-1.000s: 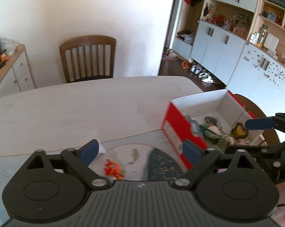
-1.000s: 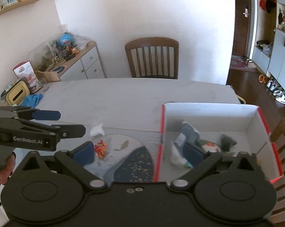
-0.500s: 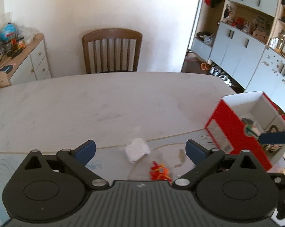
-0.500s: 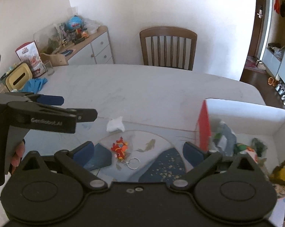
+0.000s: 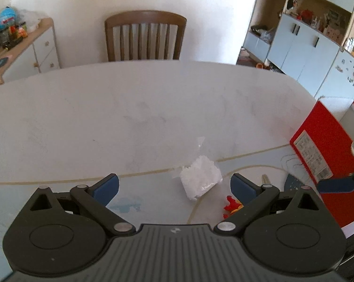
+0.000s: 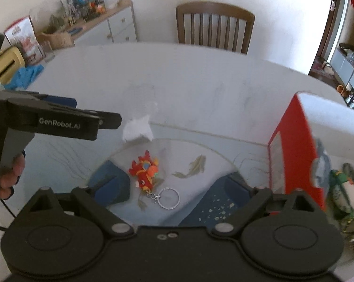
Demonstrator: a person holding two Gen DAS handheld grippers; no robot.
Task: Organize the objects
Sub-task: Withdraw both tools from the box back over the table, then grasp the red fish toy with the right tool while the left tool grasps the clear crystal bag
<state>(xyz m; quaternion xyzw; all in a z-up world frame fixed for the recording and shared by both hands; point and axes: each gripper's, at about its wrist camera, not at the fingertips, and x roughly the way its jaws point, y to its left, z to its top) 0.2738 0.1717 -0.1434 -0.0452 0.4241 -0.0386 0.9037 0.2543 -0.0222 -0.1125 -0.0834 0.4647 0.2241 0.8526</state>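
You're getting pretty far into this one, I'd say: the red box (image 6: 292, 150) sitting at the right edge of the counter (image 5: 153, 108) is already holding a bunch of stuff, a few plush-looking bits, though they're too blurry to name. What's looking left is out on the printed mat along the near edge: the white crumpled wad (image 5: 200, 179) right at the mat's far border, and the red fish keychain (image 6: 145, 172) with its ring (image 6: 168, 198) lying just nearer you. Your left gripper (image 5: 174, 184) is hanging over the wad with its jaws spread wide and nothing in them, the wad sitting roughly between the pads but not touched. Your right gripper (image 6: 177, 188) is hovering over the keychain, jaws still wide but closing a bit, the keychain lying between them without contact as far as I can tell. So probably two pickups to go, then both are heading into the box.
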